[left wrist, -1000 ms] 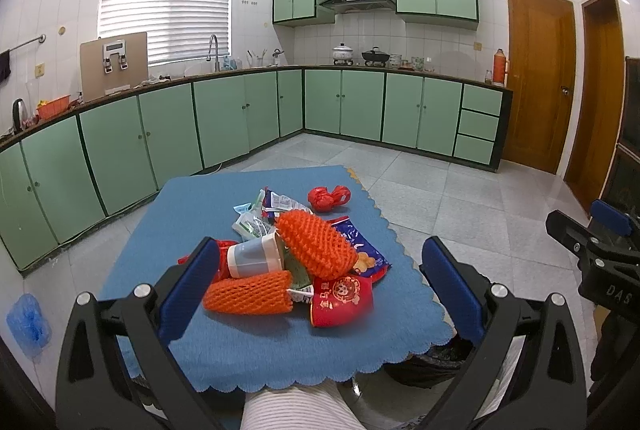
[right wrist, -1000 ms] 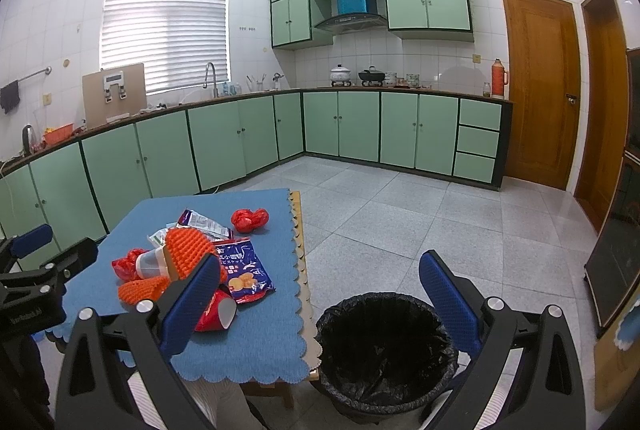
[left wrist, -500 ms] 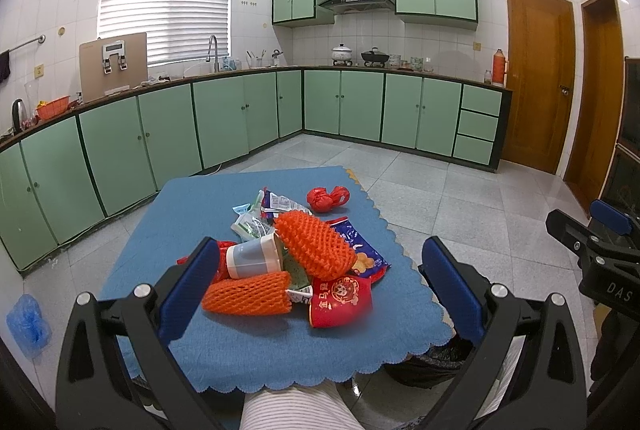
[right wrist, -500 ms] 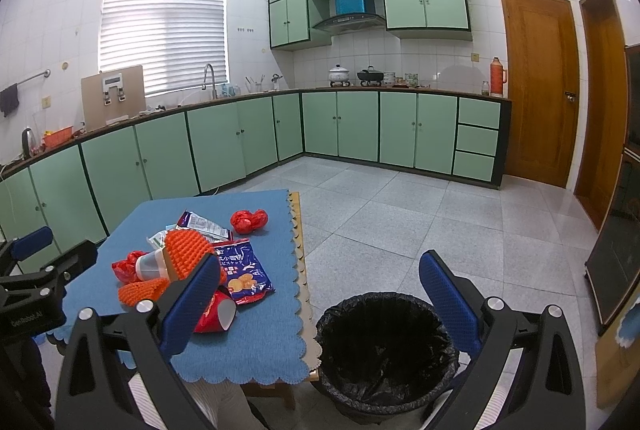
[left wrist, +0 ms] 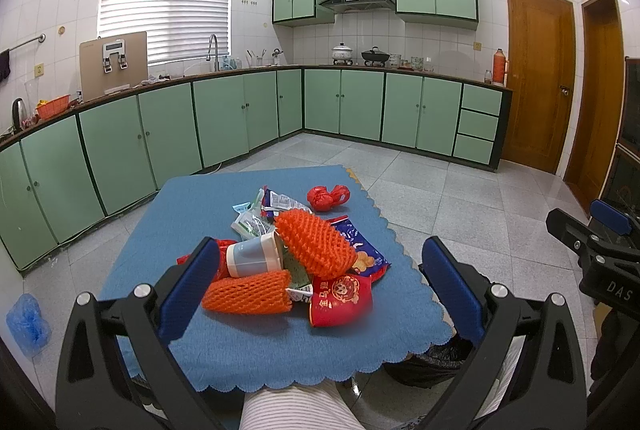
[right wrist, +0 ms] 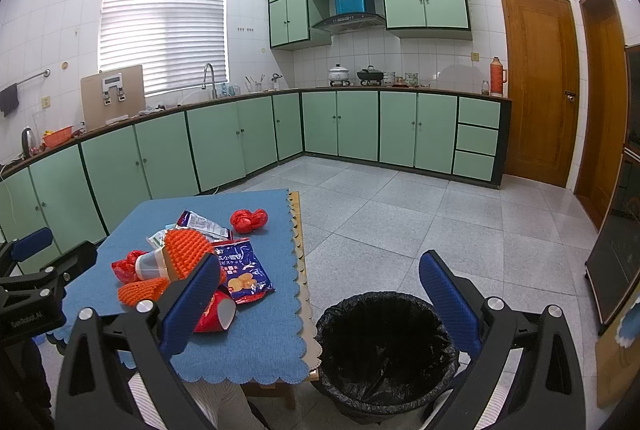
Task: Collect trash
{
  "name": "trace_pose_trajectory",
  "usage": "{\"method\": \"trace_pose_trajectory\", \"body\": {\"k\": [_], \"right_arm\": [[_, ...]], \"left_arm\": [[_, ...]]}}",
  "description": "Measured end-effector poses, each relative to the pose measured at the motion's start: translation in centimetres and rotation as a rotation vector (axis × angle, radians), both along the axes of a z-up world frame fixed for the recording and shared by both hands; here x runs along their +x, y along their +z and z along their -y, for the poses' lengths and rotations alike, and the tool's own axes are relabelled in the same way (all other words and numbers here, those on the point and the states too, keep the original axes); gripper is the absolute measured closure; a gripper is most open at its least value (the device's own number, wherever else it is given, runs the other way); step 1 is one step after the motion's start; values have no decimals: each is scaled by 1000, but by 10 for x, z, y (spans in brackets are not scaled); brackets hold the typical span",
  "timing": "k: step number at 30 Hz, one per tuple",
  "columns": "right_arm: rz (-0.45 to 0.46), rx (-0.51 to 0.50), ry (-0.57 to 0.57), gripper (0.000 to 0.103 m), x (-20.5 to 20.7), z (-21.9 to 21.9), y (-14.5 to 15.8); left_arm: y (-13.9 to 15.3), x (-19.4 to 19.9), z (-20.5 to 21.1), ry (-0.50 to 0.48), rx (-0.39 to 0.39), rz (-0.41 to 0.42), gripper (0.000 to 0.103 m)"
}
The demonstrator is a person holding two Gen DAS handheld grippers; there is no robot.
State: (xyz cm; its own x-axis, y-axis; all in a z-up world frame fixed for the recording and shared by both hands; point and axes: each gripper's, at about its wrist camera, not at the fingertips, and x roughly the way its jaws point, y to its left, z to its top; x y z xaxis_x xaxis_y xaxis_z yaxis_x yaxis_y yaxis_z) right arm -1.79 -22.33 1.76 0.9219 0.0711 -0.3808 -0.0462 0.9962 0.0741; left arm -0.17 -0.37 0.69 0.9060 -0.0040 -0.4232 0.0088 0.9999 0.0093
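A pile of trash lies on the blue-covered table point(left wrist: 184, 205): two orange foam nets point(left wrist: 314, 246) point(left wrist: 246, 292), a clear plastic cup point(left wrist: 254, 256), a red paper cup point(left wrist: 340, 300), a blue snack bag point(left wrist: 360, 250), wrappers and a red crumpled wrapper point(left wrist: 328, 195). My left gripper point(left wrist: 320, 282) is open and empty, just short of the pile. My right gripper point(right wrist: 320, 294) is open and empty, above the black-lined trash bin point(right wrist: 384, 346) beside the table's right edge. The pile also shows in the right wrist view point(right wrist: 188, 258).
Green kitchen cabinets point(left wrist: 224, 117) run along the left and far walls. Two wooden doors point(right wrist: 536, 85) stand at the right. Grey tiled floor point(right wrist: 400, 205) spreads beyond the table. A blue plastic bag point(left wrist: 26, 322) lies on the floor at the left.
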Motion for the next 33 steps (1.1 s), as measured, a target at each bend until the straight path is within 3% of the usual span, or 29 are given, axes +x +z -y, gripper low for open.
{"method": "trace_pose_trajectory", "body": {"k": [33], "right_arm": [[-15, 10, -7, 6, 4, 1, 0]], "left_arm": [[-5, 1, 1, 4, -4, -4, 5]]}}
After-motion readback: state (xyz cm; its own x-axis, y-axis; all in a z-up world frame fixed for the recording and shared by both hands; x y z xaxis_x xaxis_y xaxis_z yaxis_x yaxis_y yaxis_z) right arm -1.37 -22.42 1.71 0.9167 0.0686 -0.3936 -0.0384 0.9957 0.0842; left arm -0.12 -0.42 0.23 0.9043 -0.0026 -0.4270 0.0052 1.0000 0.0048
